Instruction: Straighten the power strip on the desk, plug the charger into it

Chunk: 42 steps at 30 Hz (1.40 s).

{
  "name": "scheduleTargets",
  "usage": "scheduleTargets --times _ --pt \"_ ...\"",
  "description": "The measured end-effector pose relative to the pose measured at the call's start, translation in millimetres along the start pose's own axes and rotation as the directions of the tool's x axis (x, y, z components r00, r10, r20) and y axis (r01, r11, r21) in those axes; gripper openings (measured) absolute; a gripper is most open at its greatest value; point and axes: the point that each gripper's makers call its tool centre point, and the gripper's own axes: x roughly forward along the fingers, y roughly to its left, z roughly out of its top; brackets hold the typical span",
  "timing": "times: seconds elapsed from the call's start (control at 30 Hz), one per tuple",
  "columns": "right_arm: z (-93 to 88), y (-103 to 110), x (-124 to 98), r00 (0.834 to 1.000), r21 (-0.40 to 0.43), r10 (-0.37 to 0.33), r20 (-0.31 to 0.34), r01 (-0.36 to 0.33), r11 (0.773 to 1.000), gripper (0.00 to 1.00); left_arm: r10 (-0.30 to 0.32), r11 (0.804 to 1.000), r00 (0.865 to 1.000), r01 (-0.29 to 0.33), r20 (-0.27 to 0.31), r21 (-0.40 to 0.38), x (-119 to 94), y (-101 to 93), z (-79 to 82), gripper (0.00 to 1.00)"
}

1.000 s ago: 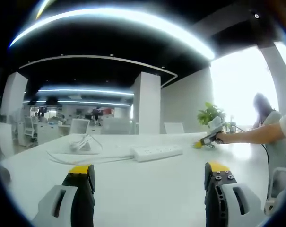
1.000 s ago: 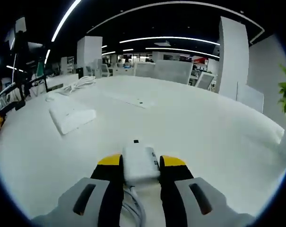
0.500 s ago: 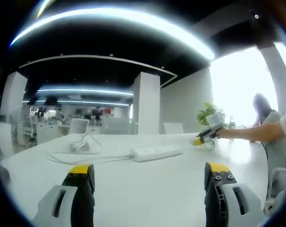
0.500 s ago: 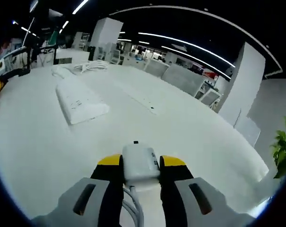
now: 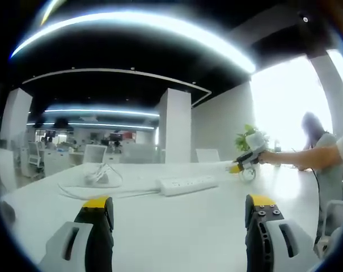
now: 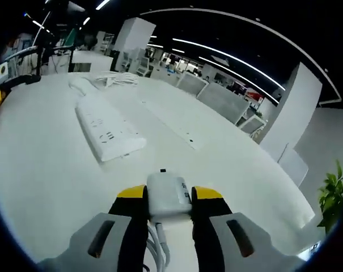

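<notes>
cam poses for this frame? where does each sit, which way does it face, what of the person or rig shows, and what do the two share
Left gripper view: rides the left hand-held gripper, jaws wide open, low over the white desk, facing the long white power strip; the right hand-held gripper and a sleeved arm enter from the right.
Right gripper view: rides the right hand-held gripper, above the desk, looking down at the strip; jaws clamp the white square charger.
Shared: the strip, the desk.

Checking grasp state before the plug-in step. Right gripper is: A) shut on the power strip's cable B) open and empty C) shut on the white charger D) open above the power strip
C: in the right gripper view, the right gripper has both jaws pressed against the sides of the white charger, while the power strip lies apart on the desk ahead of it.
</notes>
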Motion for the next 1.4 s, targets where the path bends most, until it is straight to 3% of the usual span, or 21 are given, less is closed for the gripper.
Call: scheduleTargets --times 0.4,1.13,1.4 --pt "18.9 14.1 -5.7 1.000 -0.012 -0.007 0.013 0.007 1.000 0.27 0.001 1.000 1.000 -0.001 -0.001 -0.008 -3.1 2.2 -3.6 0.99" --pt "62.8 13.7 -15.2 0.999 -0.048 -0.007 0.051 0.009 0.999 0.27 0.001 1.000 1.000 -0.001 0.004 -0.022 -11.3 4.8 -6.0 0.99" --pt "72.0 20.2 -14.3 0.999 -0.082 0.011 0.034 -0.009 0.997 0.27 -0.003 1.000 1.000 0.003 0.005 -0.023 -11.6 2.1 -4.8 0.99"
